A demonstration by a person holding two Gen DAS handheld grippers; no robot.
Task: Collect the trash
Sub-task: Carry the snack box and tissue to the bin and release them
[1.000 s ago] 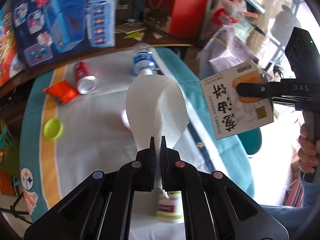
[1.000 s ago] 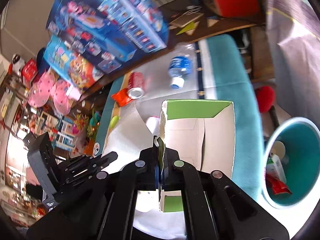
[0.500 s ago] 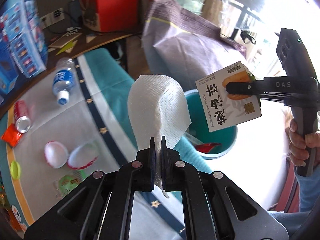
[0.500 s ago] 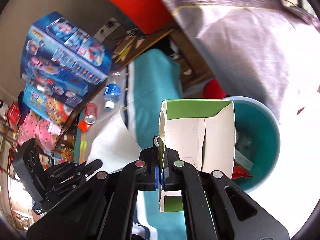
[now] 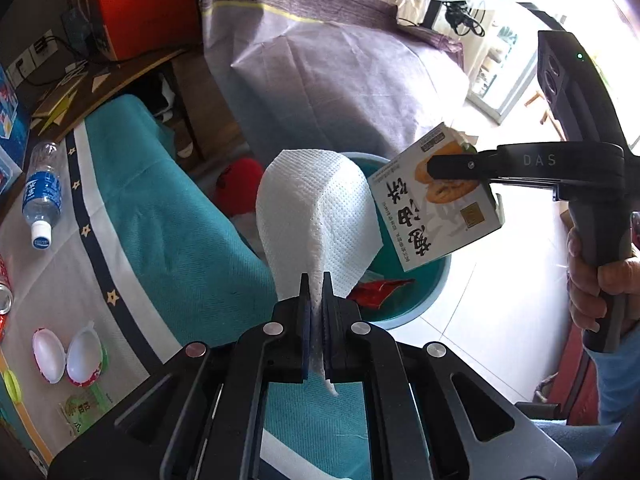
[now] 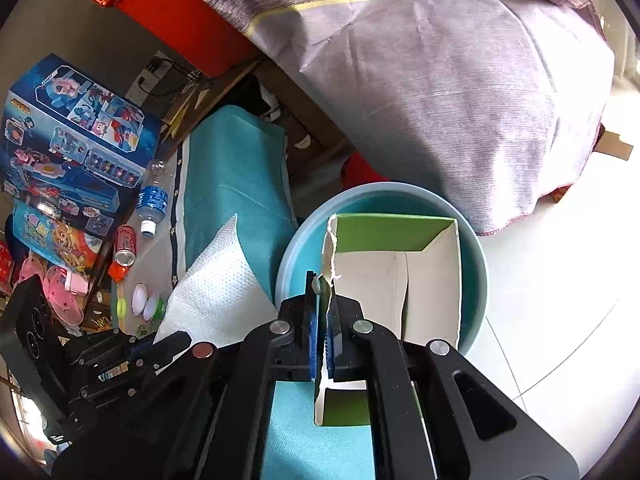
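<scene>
Both wrist views look steeply down along their tools. Shared: teal bin (image 5: 424, 292) (image 6: 476, 276), close below, and bench (image 5: 168, 216) (image 6: 236, 168) edge.

On my teal-bordered tablecloth (image 5: 192, 248) lie a water bottle (image 5: 42, 196), a soda can (image 6: 126, 246) and an open white capsule (image 5: 66, 354).

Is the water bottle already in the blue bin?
No, the water bottle lies on the table cloth, well apart from the blue bin on the floor.
</scene>
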